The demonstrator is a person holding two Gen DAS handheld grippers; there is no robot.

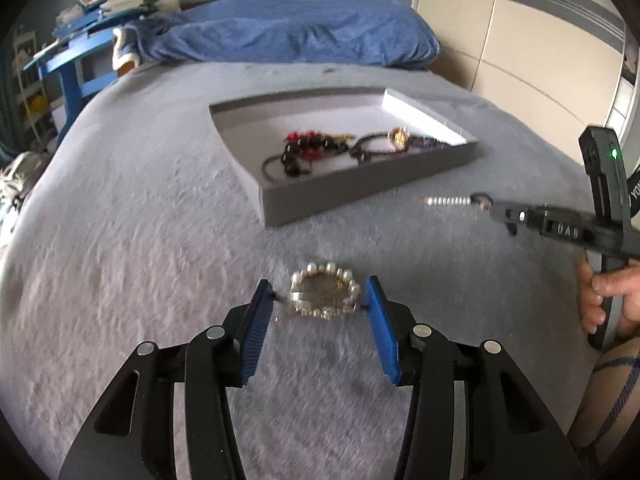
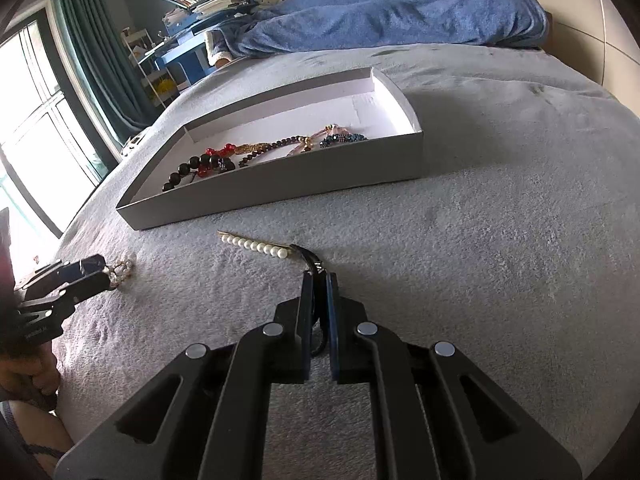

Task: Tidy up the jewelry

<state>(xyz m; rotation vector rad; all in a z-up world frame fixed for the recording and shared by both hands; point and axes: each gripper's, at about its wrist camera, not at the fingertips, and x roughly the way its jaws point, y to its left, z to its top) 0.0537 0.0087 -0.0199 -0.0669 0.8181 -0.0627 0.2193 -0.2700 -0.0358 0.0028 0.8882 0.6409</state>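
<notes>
A pearl bracelet (image 1: 325,294) lies on the grey bedspread, between the fingertips of my open left gripper (image 1: 320,296); it also shows in the right wrist view (image 2: 122,270). My right gripper (image 2: 318,276) is shut on the black cord end of a pearl string (image 2: 256,245), which stretches out ahead of the fingers just above the blanket; it shows in the left wrist view too (image 1: 448,201). A shallow grey tray (image 1: 360,192) ahead holds several beaded bracelets (image 1: 304,148); the tray shows in the right wrist view as well (image 2: 280,188).
A blue pillow (image 1: 288,36) lies at the head of the bed. A blue desk with books (image 1: 76,52) stands at the far left. A wardrobe (image 1: 540,40) is at the right, a window (image 2: 36,140) on the left.
</notes>
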